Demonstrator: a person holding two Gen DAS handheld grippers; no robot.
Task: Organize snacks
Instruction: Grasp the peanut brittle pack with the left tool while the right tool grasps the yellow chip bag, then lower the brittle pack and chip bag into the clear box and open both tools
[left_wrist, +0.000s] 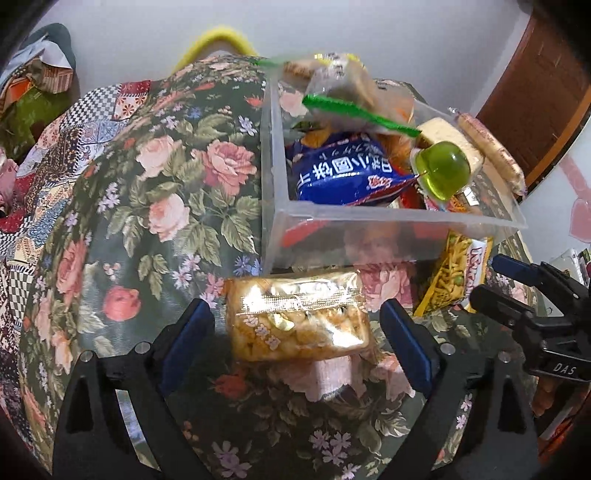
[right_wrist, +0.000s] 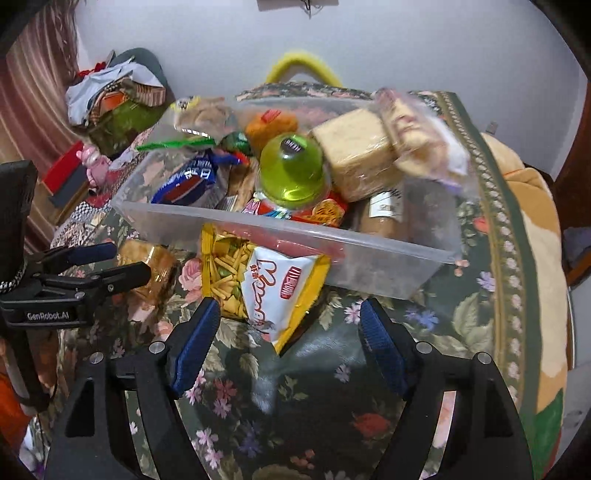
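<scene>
Left gripper (left_wrist: 297, 332): jaws wide, straddling a clear-wrapped golden peanut-brittle bar (left_wrist: 299, 321); pads stand off both short ends, nothing held. Bar lies flat on the floral tablecloth (left_wrist: 155, 192), just in front of the clear plastic bin (left_wrist: 369, 216).

Right gripper (right_wrist: 286, 343): jaws open, empty, either side of a yellow-and-white bag of fried sticks and peas (right_wrist: 258, 284). Left pad looks close to the bag's edge; contact not confirmable. Bag leans against the bin's front wall.

Bin already heaped: blue packet (left_wrist: 343, 177), green jelly cup (right_wrist: 291, 173), wrapped cakes.

Handling, judged: bar light, fairly stiff, probably brittle; glossy wrap likely slippery. Take it across the middle, moderate squeeze. Bag light, soft, air-filled, crushable contents; pinch low on the body or at a sealed edge, gently.
</scene>
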